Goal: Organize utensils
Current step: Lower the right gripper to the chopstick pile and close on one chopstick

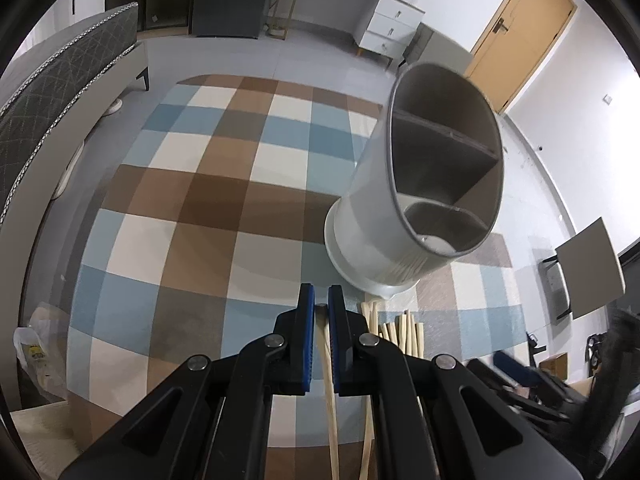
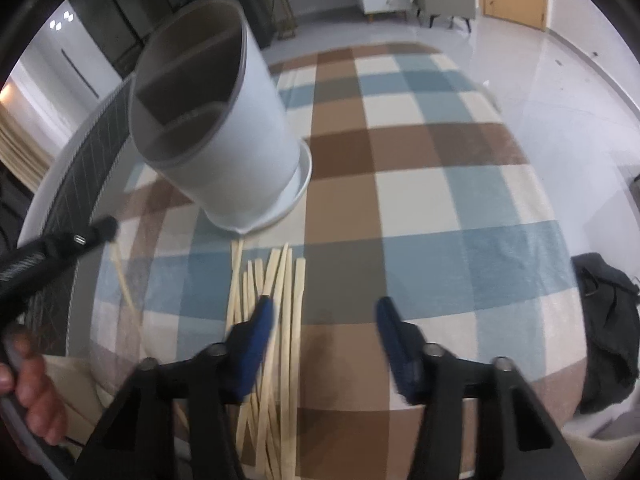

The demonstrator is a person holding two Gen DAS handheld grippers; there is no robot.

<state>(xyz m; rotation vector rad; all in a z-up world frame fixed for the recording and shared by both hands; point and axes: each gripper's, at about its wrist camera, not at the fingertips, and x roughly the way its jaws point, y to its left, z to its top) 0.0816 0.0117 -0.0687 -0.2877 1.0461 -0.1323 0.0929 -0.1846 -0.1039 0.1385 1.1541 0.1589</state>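
One chopstick (image 1: 329,364) pinched between left fingers (image 1: 306,344), pile (image 2: 276,320) under right fingers (image 2: 258,340)

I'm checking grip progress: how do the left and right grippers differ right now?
The left gripper is shut on a chopstick; the right gripper stands open, holding nothing. The left carries its stick clear of the pile; the right hangs over the loose chopsticks. Both have blue pads and point down toward the rug.

A blue, brown and cream checked rug (image 1: 208,184) covered the pale floor. A white drawer unit (image 1: 394,20) stood beside an orange-brown wooden door (image 1: 524,28).
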